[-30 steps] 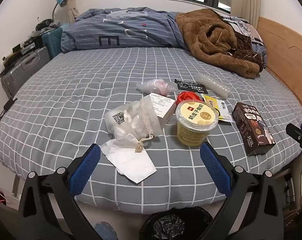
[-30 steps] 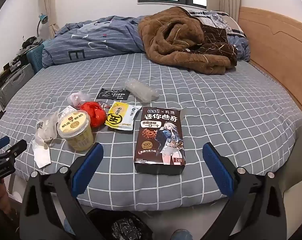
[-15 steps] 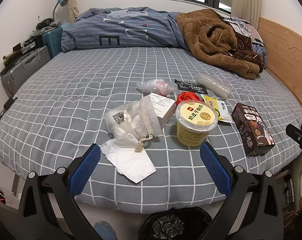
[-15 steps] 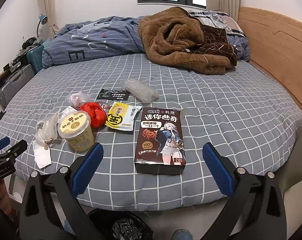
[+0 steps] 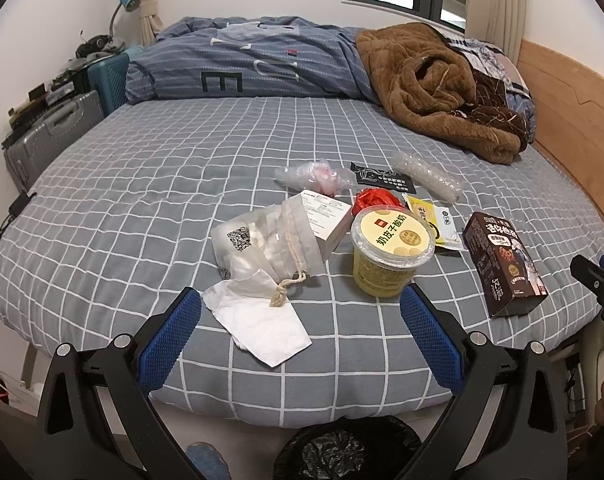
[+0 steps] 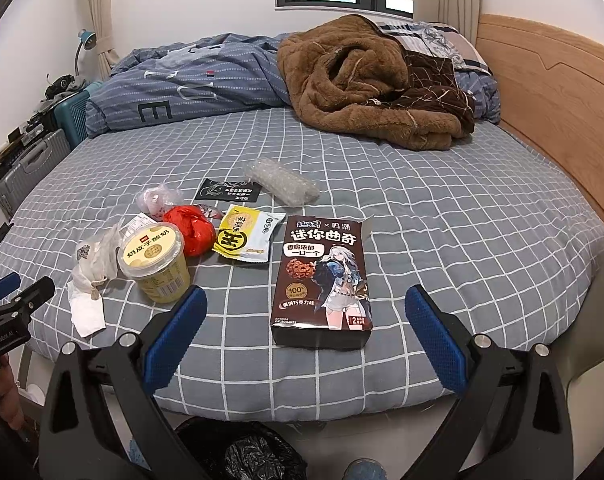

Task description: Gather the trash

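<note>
A bed (image 5: 142,184) with a grey checked sheet filled the room, a wooden headboard (image 6: 550,112) along its right side, a striped blue duvet (image 5: 254,64) and a brown fleece blanket (image 6: 366,84) heaped at its far end, and suitcases (image 5: 54,136) against the left wall. The trash lay in a cluster near the bed's front edge. In the left wrist view a yellow yogurt tub (image 5: 390,252) stood upright at the centre, with a white drawstring pouch (image 5: 270,240) at its 9 o'clock, a white tissue (image 5: 258,320) at 7 o'clock, a red plastic bag (image 5: 376,199) touching it at 12 o'clock, a yellow snack packet (image 5: 434,220) at 2 o'clock and a dark cookie box (image 5: 502,260) lying flat at 3 o'clock. Farther back lay a pink-and-clear plastic wrapper (image 5: 314,176), a black sachet (image 5: 382,178) and a roll of bubble wrap (image 5: 426,176).

The left tongs (image 5: 298,308) hovered wide open just short of the bed edge — nothing between their blue pads (image 5: 170,336). The right tongs (image 6: 304,312) were likewise spread wide and empty, the cookie box lying between and just beyond their tips. A black-lined trash bin (image 5: 342,452) sat on the floor below the bed edge.
</note>
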`<state>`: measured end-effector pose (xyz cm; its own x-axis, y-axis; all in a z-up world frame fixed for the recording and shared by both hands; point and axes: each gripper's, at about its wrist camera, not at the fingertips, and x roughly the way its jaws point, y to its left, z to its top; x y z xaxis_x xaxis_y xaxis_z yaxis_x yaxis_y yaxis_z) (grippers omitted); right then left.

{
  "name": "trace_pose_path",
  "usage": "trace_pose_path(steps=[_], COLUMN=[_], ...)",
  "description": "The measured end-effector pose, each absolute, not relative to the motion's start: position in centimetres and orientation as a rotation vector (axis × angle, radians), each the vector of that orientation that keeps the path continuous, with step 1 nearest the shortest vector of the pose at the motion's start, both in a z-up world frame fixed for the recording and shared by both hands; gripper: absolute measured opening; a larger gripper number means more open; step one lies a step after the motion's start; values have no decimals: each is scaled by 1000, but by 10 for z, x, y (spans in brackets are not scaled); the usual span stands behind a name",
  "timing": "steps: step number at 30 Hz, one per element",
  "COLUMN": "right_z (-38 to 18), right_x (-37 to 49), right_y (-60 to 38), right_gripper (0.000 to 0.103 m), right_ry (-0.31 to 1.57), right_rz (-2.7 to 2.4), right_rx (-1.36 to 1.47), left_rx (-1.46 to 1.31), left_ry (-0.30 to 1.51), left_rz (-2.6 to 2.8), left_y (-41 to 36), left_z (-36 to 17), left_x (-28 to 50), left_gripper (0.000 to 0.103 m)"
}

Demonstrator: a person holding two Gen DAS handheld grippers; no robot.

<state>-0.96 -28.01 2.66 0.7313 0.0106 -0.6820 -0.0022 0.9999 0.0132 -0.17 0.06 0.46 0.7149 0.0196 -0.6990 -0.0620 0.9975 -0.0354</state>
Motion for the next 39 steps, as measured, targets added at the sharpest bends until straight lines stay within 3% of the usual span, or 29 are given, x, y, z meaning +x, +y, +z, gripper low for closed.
trace_pose_path(steps=[39], right_z=[26], right_x=[-10], right_y=[-283], right_gripper=[95], right_ry=[752], right_rz=[-4], right_rx=[-9], left_rx=[-40], left_ry=[770], left_rz=[42], left_y=[-4], left_z=[8], left_x=[-3], left_gripper=[97])
